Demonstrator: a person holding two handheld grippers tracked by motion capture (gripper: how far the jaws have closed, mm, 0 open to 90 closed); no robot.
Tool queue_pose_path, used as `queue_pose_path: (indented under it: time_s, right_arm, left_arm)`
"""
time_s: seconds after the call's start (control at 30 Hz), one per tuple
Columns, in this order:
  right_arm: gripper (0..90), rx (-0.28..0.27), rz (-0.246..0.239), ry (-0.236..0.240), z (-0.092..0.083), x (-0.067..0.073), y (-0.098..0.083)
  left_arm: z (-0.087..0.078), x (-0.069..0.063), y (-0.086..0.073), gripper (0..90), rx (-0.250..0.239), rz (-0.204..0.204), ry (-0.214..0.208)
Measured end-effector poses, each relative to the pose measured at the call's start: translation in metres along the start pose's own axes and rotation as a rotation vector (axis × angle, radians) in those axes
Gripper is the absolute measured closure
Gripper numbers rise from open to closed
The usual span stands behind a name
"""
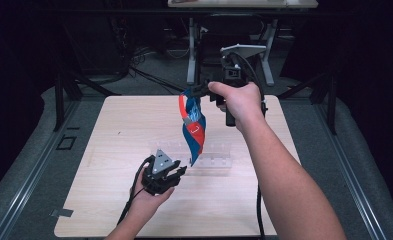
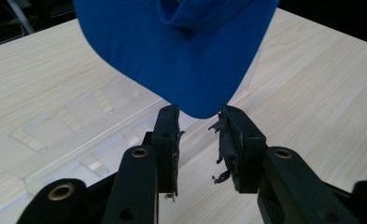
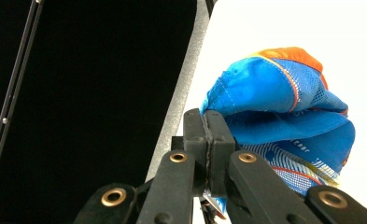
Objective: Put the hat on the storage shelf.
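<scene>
The right gripper [image 1: 202, 91], upper centre of the frame, is pinching a blue-and-orange cap [image 1: 193, 127], dangling it above the desk [image 1: 109, 150]. Below, the left gripper [image 1: 178, 172] is holding its jaws spread beneath the cap's tip.

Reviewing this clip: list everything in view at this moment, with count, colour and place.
cap: 1, blue, orange-red and white, hanging above the table's middle from the right gripper
clear rack: 1, see-through plastic, lying on the table behind the cap
table: 1, light wood, centre of the high view
second table: 1, pale top, far back
left gripper: 1, black, near the front, jaws apart either side of the cap's lower tip
right gripper: 1, black, raised, shut on the cap's edge
</scene>
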State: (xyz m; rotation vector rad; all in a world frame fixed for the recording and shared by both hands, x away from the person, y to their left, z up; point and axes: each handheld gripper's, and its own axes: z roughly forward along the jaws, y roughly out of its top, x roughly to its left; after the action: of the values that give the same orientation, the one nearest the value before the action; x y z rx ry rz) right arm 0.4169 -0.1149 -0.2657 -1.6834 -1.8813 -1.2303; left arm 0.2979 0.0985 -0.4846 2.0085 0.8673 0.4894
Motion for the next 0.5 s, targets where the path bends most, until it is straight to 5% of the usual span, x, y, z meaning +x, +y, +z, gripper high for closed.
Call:
queue_pose_path:
  time_s: [0.5]
  right_arm:
    - [89.8, -0.002, 0.0, 0.003, 0.0, 0.0, 0.0]
  left_arm:
    - [0.015, -0.015, 0.01, 76.3, 0.026, 0.055, -0.011]
